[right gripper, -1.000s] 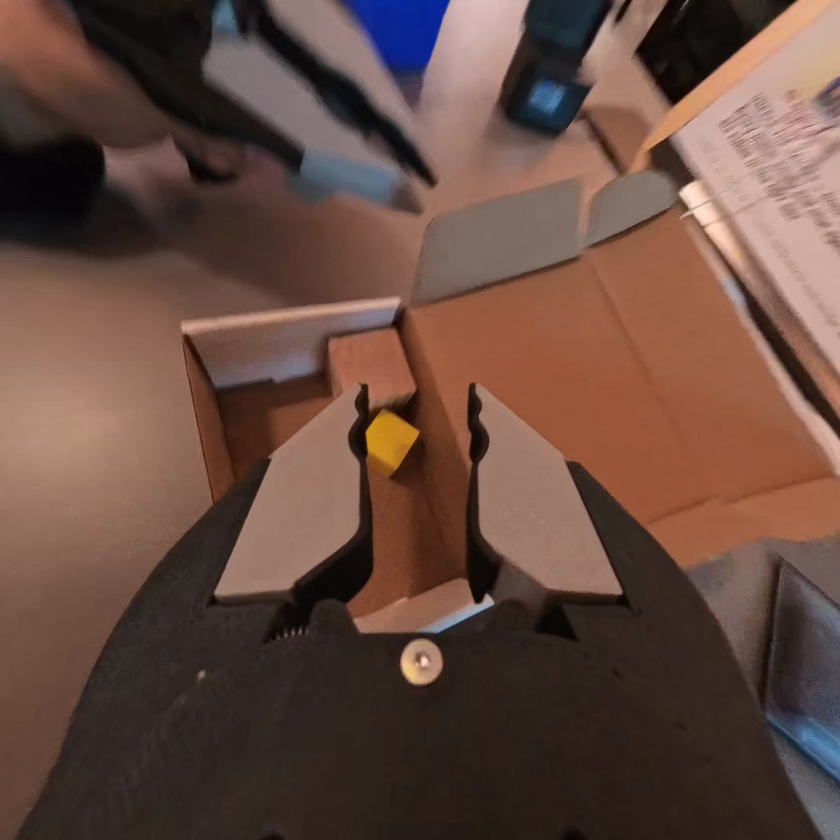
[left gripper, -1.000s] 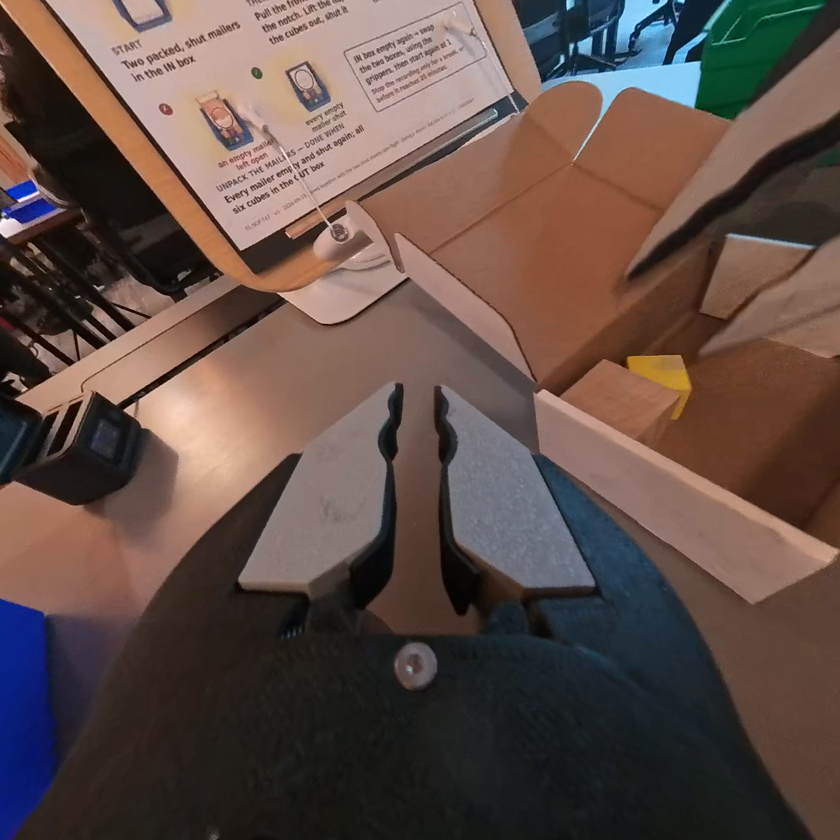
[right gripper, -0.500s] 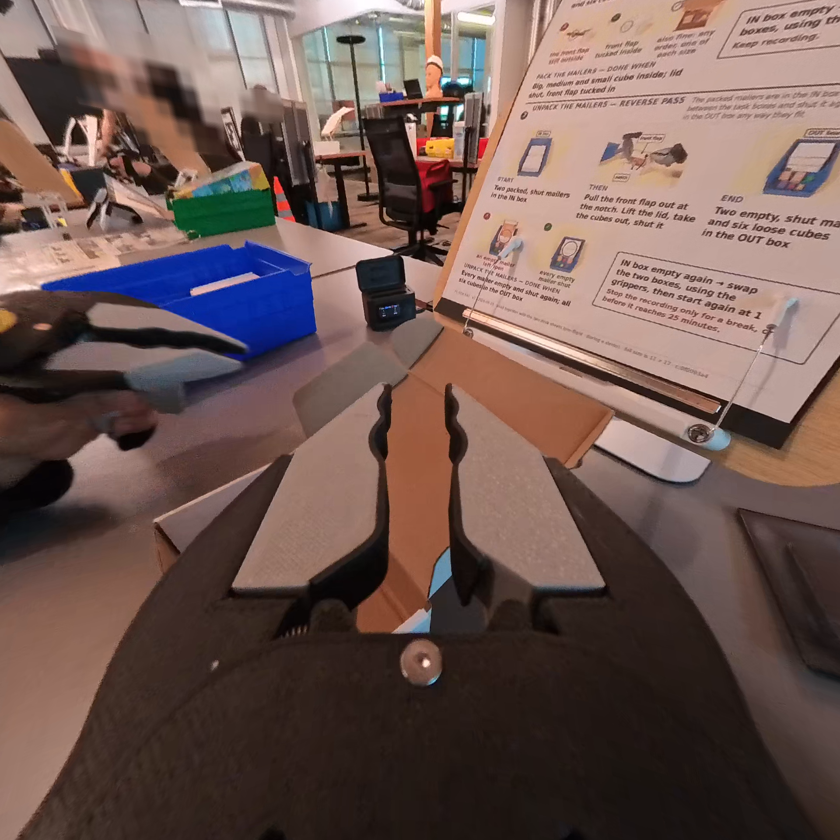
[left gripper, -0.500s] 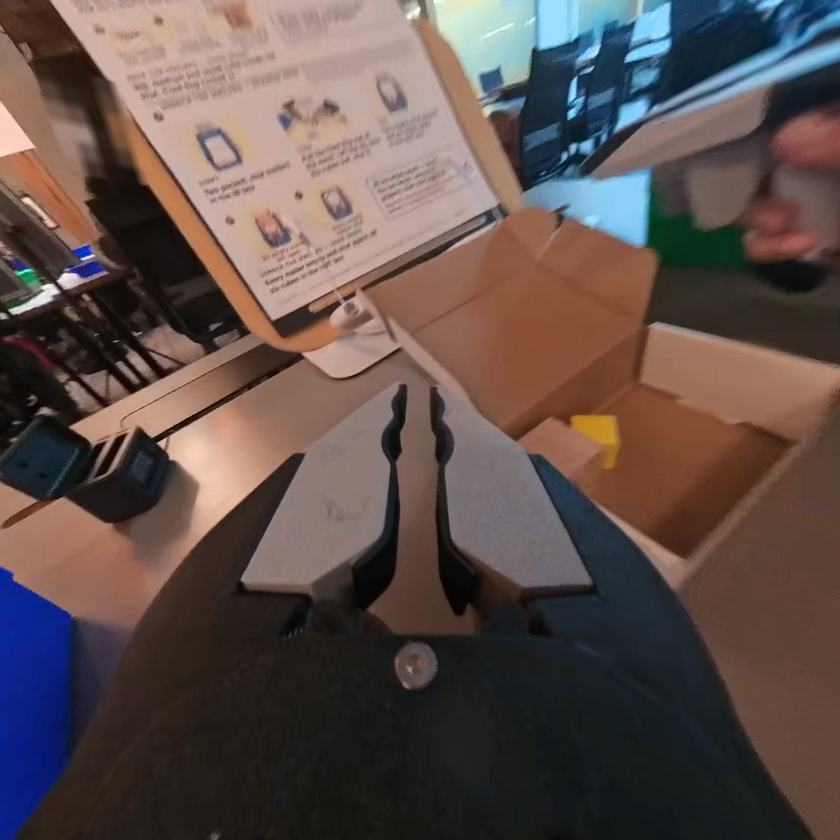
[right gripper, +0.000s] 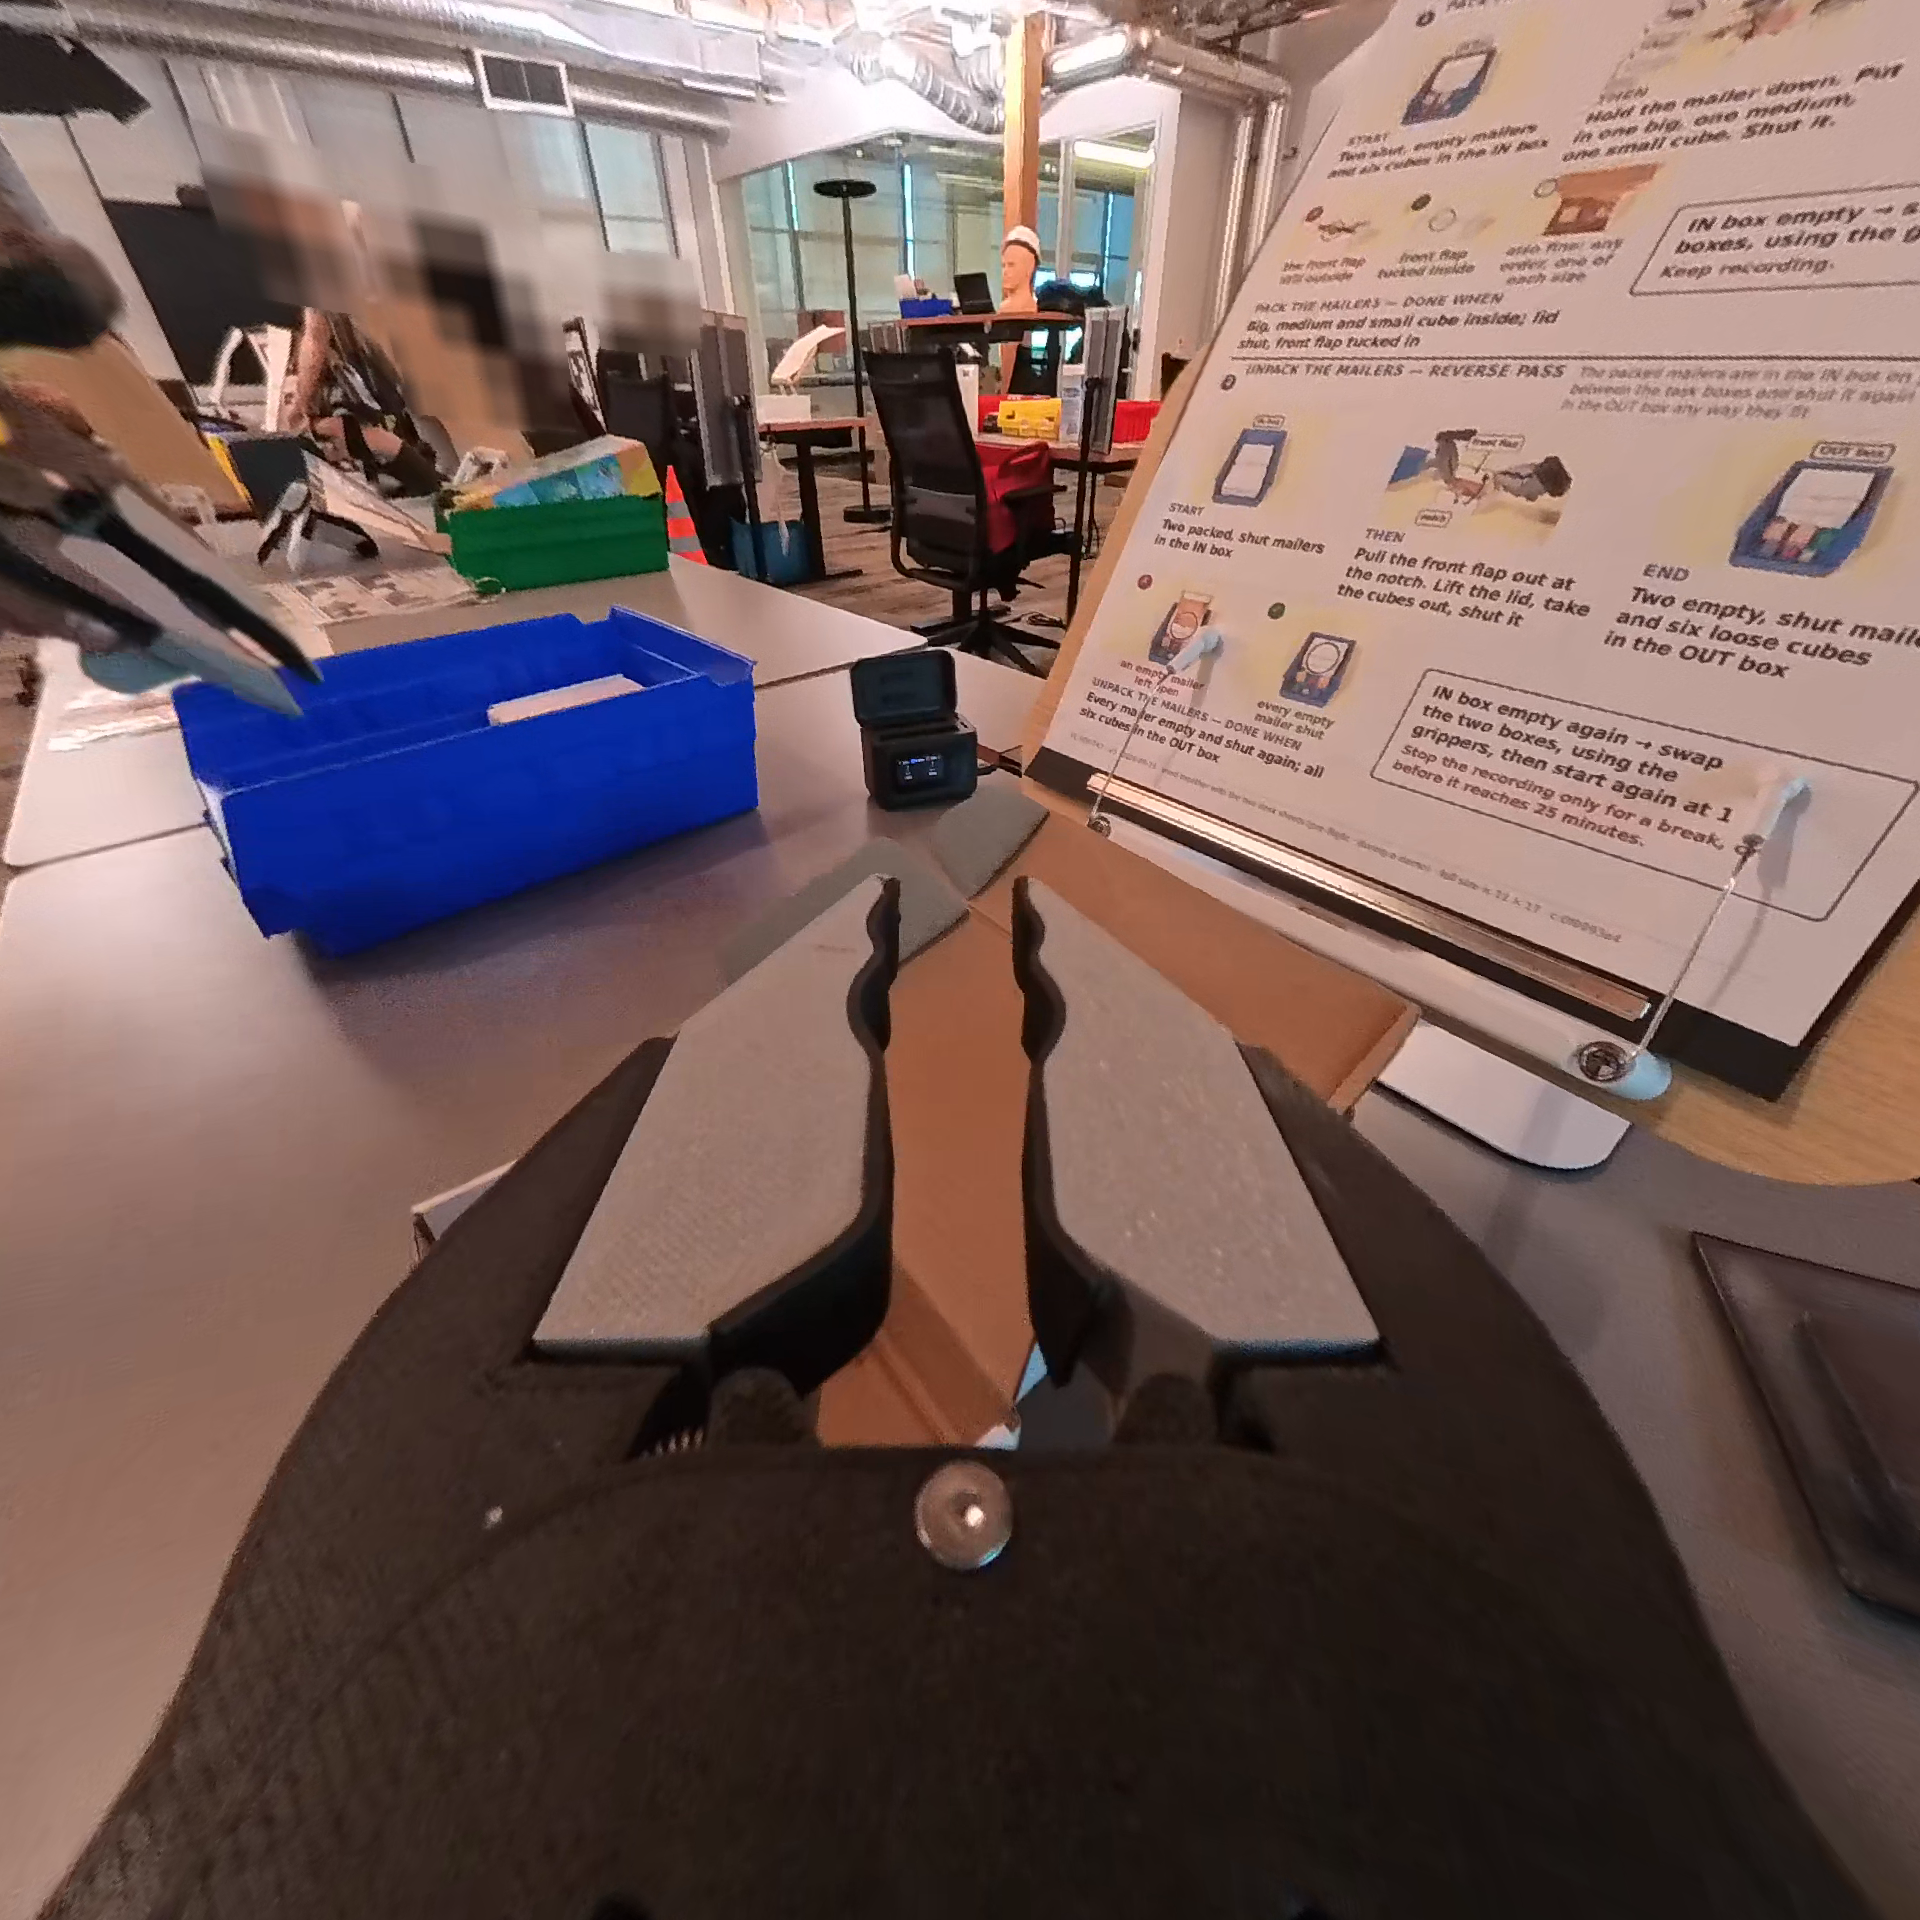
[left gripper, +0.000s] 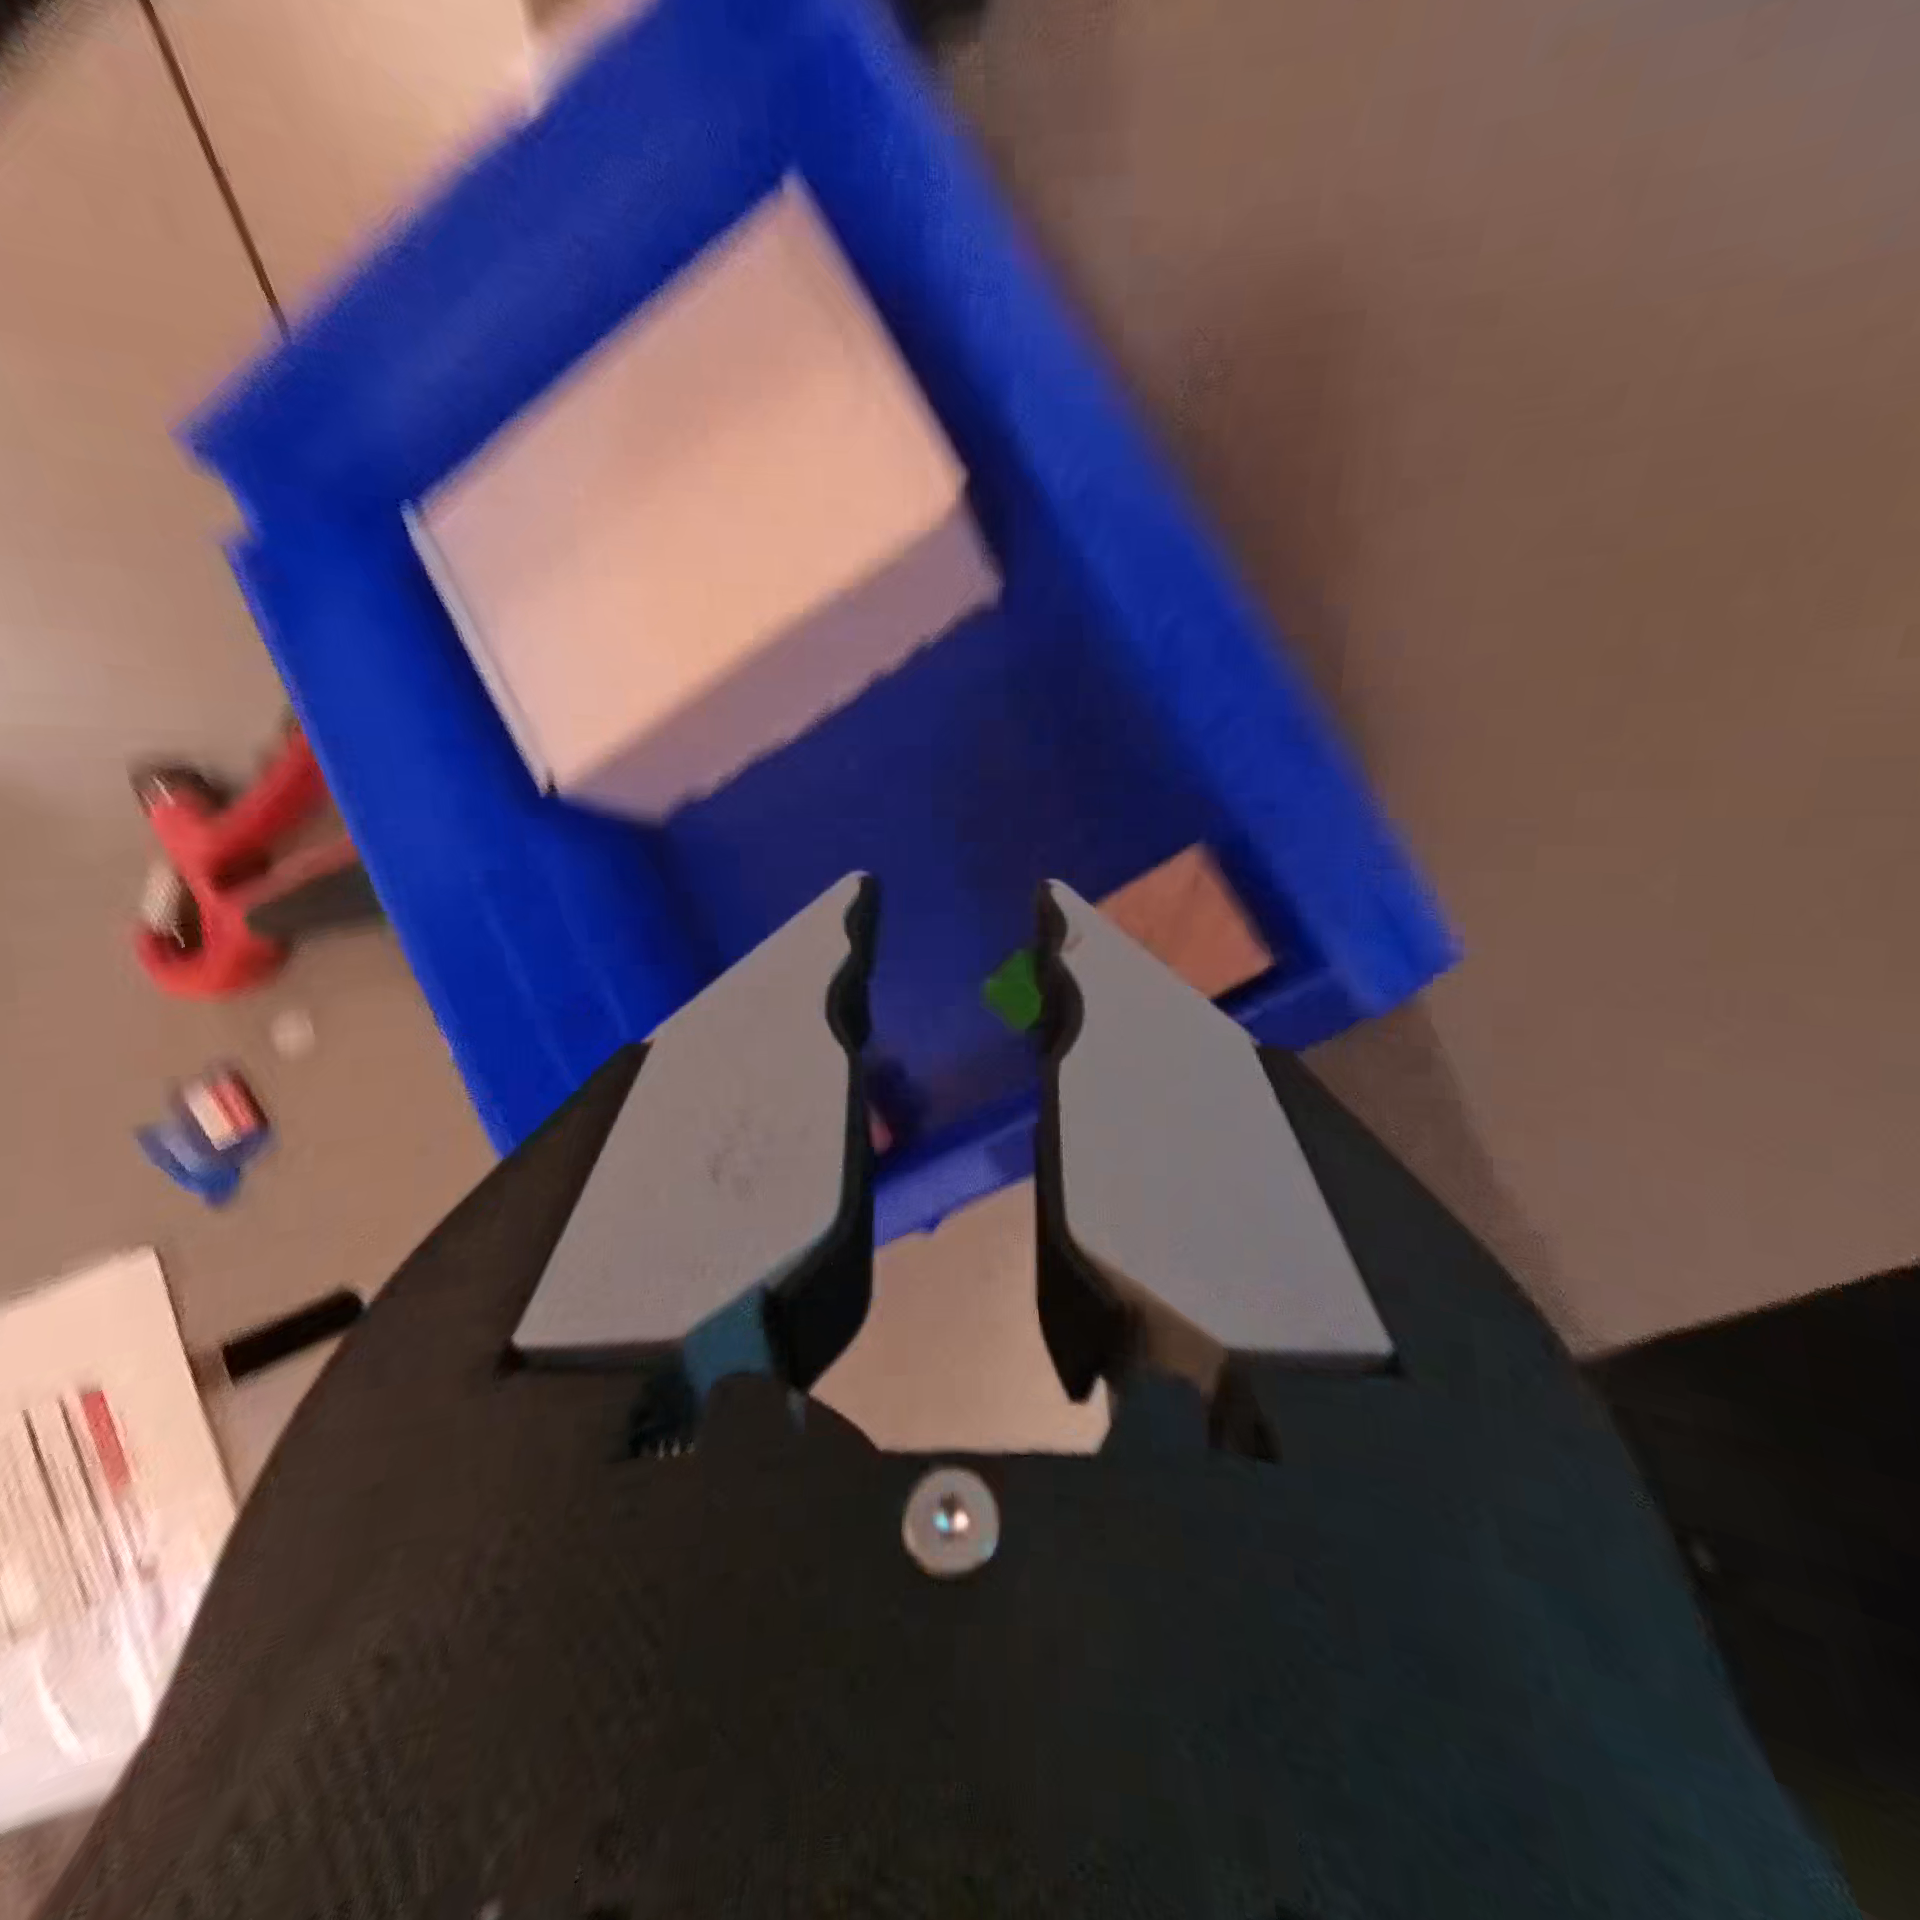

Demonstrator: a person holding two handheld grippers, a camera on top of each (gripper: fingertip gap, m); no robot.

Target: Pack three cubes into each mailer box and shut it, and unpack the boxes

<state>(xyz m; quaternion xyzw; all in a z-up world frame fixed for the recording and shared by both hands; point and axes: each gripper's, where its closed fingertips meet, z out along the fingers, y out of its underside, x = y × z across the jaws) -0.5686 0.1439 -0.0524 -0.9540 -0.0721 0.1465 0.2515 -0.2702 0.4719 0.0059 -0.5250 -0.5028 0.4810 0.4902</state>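
Observation:
In the left wrist view my left gripper (left gripper: 956, 894) hangs open and empty over the blue bin (left gripper: 1195, 623). The bin holds a shut white mailer box (left gripper: 707, 499), a small green cube (left gripper: 1013, 987) beside my right fingertip, and a wooden cube (left gripper: 1184, 925). In the right wrist view my right gripper (right gripper: 956, 894) is open and empty above the brown inside of the open mailer's lid (right gripper: 1174, 966). The blue bin (right gripper: 468, 790) stands to the left there, with the left gripper (right gripper: 281, 675) over its near corner.
An instruction board (right gripper: 1507, 520) stands right behind the open mailer. A small black device (right gripper: 914, 743) sits between bin and board. A dark tray (right gripper: 1829, 1403) lies at the right. A red tool (left gripper: 218, 883) and a white box (left gripper: 73, 1455) lie left of the bin. The left gripper's tips are roughly 45 centimeters from the right gripper's.
My left gripper swung away from the open mailer to above the blue bin, and its jaws spread apart. My right gripper rose from looking down into the mailer and now holds nearly still.

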